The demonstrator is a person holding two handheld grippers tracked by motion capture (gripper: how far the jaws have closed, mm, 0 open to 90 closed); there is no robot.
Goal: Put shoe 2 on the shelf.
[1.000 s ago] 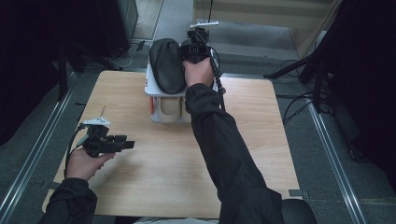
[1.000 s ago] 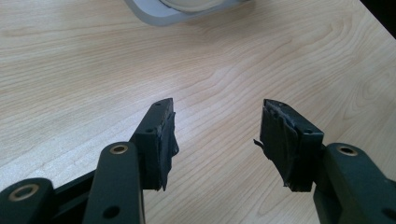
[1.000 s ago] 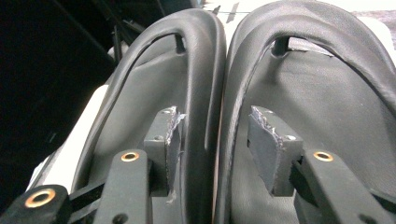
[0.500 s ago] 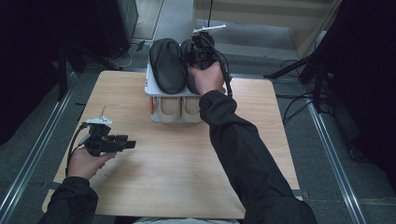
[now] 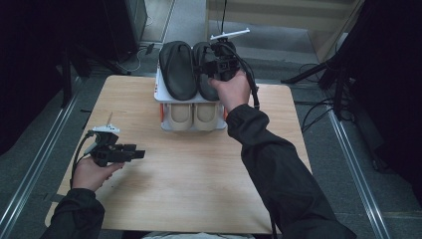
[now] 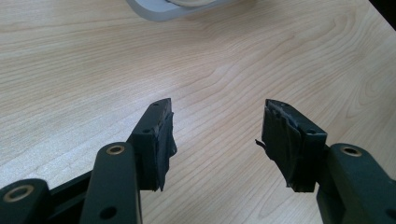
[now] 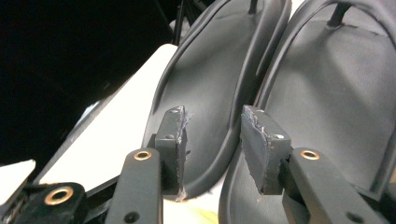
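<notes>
A white two-tier rack [image 5: 158, 94] stands at the table's far edge. Two black slippers lie on its top shelf, one at the left [image 5: 176, 69] and one at the right [image 5: 203, 77]. A beige pair [image 5: 193, 115] sits on the lower shelf. My right gripper [image 5: 213, 67] hovers over the right black slipper. In the right gripper view its jaws [image 7: 214, 114] stand apart and have just been closing. Behind their gap lie the adjoining rims of the left slipper [image 7: 210, 70] and the right slipper [image 7: 327, 93], and neither pad presses on them. My left gripper [image 5: 139, 154] rests open over bare wood [image 6: 218, 105].
The wooden table [image 5: 199, 174] is bare in front of the rack. The rack's grey-white base [image 6: 163, 9] shows at the top of the left gripper view. Cables and metal floor rails run along both sides of the table.
The right hand and its gripper have shifted to the right along the rack's top, from between the black slippers to above the right one. The left hand has stayed put.
</notes>
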